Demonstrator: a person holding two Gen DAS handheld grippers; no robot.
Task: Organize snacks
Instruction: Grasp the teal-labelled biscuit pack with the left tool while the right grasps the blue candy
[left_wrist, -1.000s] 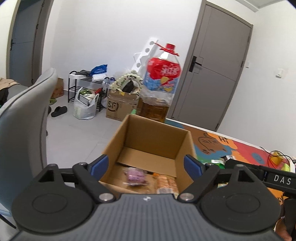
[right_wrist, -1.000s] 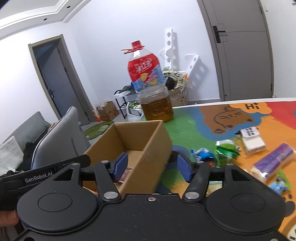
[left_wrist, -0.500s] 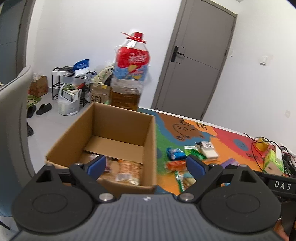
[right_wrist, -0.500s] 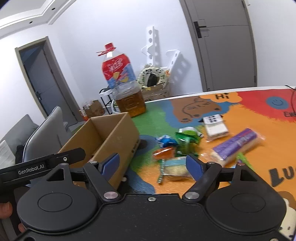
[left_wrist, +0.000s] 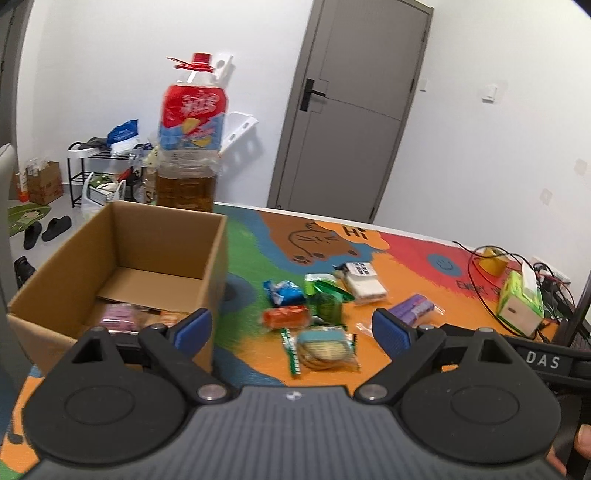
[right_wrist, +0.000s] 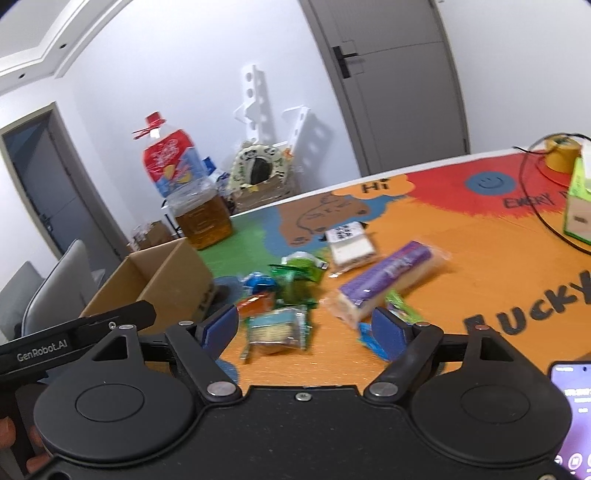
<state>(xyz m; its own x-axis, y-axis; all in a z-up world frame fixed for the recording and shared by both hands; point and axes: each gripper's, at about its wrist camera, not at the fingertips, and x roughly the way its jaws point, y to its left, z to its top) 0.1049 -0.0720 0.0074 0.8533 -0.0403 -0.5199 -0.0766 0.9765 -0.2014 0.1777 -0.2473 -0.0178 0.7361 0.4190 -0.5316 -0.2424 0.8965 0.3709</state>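
Observation:
An open cardboard box (left_wrist: 122, 258) stands at the table's left and holds a purple-pink packet (left_wrist: 118, 317) among other snacks; it also shows in the right wrist view (right_wrist: 162, 284). Loose snacks lie right of it: a cracker pack (left_wrist: 323, 349), an orange packet (left_wrist: 284, 316), a blue packet (left_wrist: 284, 291), a green packet (left_wrist: 325, 295), a white pack (left_wrist: 364, 282) and a purple pack (left_wrist: 413, 309). My left gripper (left_wrist: 291, 332) is open and empty, above the cracker pack. My right gripper (right_wrist: 301, 326) is open and empty, over the cracker pack (right_wrist: 277, 328) and near the purple pack (right_wrist: 388, 280).
A big oil bottle (left_wrist: 188, 147) stands behind the box. A green tissue box (left_wrist: 521, 306), yellow tape roll (left_wrist: 491, 260) and cables lie at the far right. A phone (right_wrist: 572, 402) lies near the front right edge. A grey chair (right_wrist: 55, 291) stands left of the table.
Both grippers have swung right, from over the box to over the loose snacks. Both stay open and empty.

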